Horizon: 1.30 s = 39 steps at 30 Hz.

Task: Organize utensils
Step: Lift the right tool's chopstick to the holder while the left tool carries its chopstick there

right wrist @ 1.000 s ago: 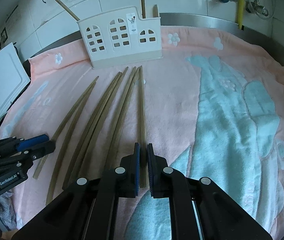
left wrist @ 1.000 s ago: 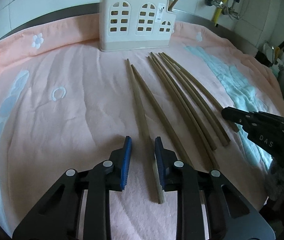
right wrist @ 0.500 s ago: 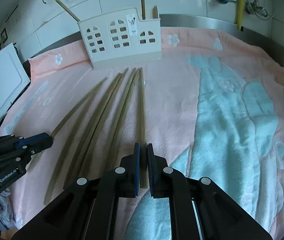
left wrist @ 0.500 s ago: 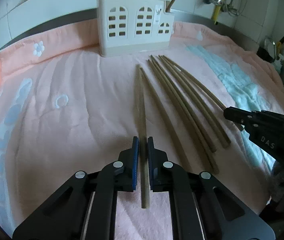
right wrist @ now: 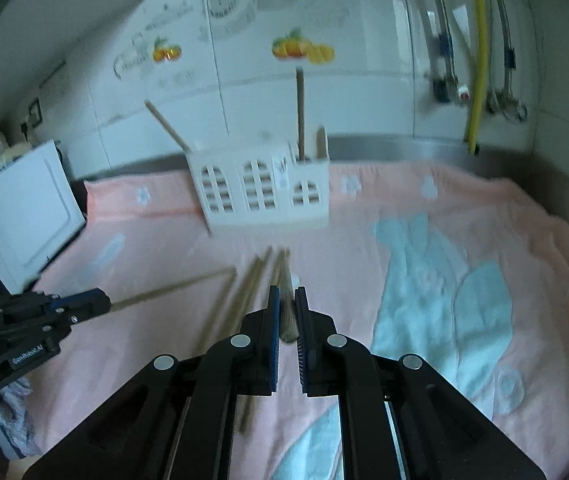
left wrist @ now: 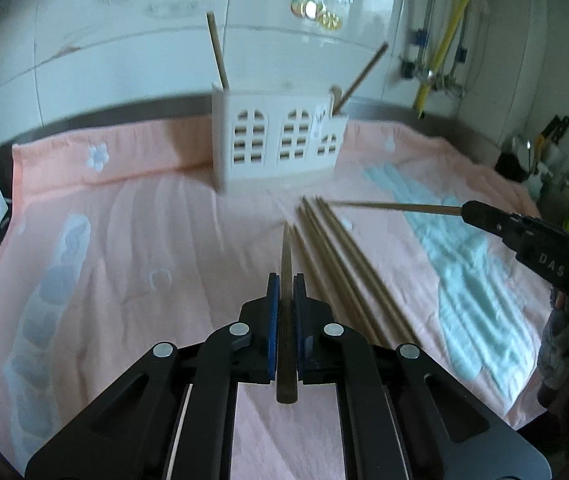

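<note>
Between the blue pads of the left gripper [left wrist: 284, 280] one chopstick [left wrist: 285, 264] is clamped; the right gripper [right wrist: 287, 292] likewise pinches one chopstick [right wrist: 285, 280], both raised over the pink towel [left wrist: 124, 248]. About four loose chopsticks [left wrist: 344, 272] lie beside them, blurred and hard to count. Two more stand in the white holder [left wrist: 276, 144] behind.

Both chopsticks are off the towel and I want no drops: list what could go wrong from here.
1. Each tool grips its chopstick near one end: the left tool and the right tool leave most of the length sticking out, so a stick may pivot or slip.
2. The two sticks look to converge ahead of the tools and could knock together.
3. The holder already has chopsticks leaning in it; an incoming tip might snag them or catch the rim.
</note>
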### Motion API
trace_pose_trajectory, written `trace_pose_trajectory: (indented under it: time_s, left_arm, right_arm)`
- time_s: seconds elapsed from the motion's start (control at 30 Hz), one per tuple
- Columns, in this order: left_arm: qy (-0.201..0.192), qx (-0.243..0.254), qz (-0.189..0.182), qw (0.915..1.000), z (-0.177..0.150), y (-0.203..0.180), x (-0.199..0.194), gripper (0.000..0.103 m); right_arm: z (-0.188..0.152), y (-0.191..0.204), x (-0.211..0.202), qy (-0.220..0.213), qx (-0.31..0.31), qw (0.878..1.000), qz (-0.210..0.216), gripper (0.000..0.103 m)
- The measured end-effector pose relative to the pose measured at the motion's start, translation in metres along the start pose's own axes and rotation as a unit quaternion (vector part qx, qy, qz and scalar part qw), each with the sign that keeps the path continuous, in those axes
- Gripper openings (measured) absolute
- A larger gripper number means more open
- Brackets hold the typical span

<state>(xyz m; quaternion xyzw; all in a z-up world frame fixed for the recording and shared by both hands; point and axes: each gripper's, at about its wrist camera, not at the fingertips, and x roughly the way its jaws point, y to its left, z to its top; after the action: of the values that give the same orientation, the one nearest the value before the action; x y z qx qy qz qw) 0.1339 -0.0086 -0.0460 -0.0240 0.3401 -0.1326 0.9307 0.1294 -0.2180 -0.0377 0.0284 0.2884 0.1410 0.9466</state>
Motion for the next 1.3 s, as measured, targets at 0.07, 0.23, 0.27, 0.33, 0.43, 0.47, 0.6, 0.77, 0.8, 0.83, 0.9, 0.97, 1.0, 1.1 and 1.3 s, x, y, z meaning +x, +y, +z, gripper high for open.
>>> trace_pose_trajectory:
  time_s: [0.07, 0.23, 0.27, 0.33, 0.43, 0.47, 0.6, 0.77, 0.8, 0.83, 0.9, 0.97, 1.0, 1.1, 1.3]
  left_arm:
    - [-0.008, -0.001, -0.002, 1.0, 0.006, 0.001, -0.004, 0.005]
    - [-0.023, 0.0, -0.004, 0.9997, 0.012, 0.002, -0.008, 0.005]
    - [-0.022, 0.0, -0.005, 0.9997, 0.012, 0.002, -0.008, 0.005]
    - [-0.023, -0.001, -0.008, 0.9997, 0.012, 0.003, -0.009, 0.005]
    - [-0.024, 0.0, -0.013, 0.9996, 0.015, 0.004, -0.013, 0.005]
    - [-0.024, 0.0, -0.015, 0.9996, 0.016, 0.004, -0.014, 0.005]
    - [-0.015, 0.007, -0.018, 0.9997, 0.022, 0.006, -0.014, 0.005]
    - [-0.003, 0.021, -0.016, 0.9996, 0.033, 0.006, -0.014, 0.005]
    - [-0.002, 0.026, -0.018, 0.9995, 0.038, 0.005, -0.016, 0.005]
    - [-0.003, 0.029, -0.019, 0.9994, 0.042, 0.005, -0.017, 0.005]
    - [-0.008, 0.036, -0.021, 0.9991, 0.053, 0.005, -0.021, 0.005]
    - [-0.017, 0.043, -0.019, 0.9987, 0.065, 0.004, -0.027, 0.005]
    - [-0.023, 0.048, -0.019, 0.9984, 0.072, 0.004, -0.032, 0.005]
    - [-0.038, 0.059, -0.014, 0.9975, 0.091, 0.001, -0.041, 0.005]
    - [-0.043, 0.06, -0.021, 0.9971, 0.128, 0.003, -0.051, 0.005]
  right_arm:
    - [0.011, 0.003, -0.003, -0.011, -0.006, 1.0, 0.003, 0.007]
    - [0.028, 0.011, -0.006, -0.026, -0.02, 0.999, 0.009, 0.007]
    - [0.029, 0.012, -0.006, -0.027, -0.022, 0.999, 0.009, 0.007]
    - [0.03, 0.014, -0.006, -0.027, -0.024, 0.999, 0.012, 0.007]
    - [0.033, 0.016, -0.005, -0.027, -0.029, 0.999, 0.013, 0.007]
    - [0.034, 0.016, -0.004, -0.027, -0.03, 0.999, 0.014, 0.007]
    - [0.041, 0.016, -0.002, -0.026, -0.035, 0.999, 0.015, 0.007]
    - [0.049, 0.014, 0.0, -0.024, -0.036, 0.999, 0.019, 0.007]
    - [0.05, 0.014, 0.0, -0.024, -0.036, 0.999, 0.019, 0.007]
    - [0.052, 0.014, 0.0, -0.025, -0.038, 0.999, 0.019, 0.007]
    - [0.058, 0.014, -0.002, -0.027, -0.038, 0.999, 0.027, 0.007]
    - [0.068, 0.014, -0.005, -0.029, -0.037, 0.998, 0.037, 0.007]
    - [0.072, 0.014, -0.006, -0.032, -0.039, 0.998, 0.038, 0.006]
    - [0.09, 0.015, -0.012, -0.042, -0.046, 0.997, 0.042, 0.006]
    - [0.127, 0.015, -0.016, -0.05, -0.057, 0.996, 0.046, 0.006]
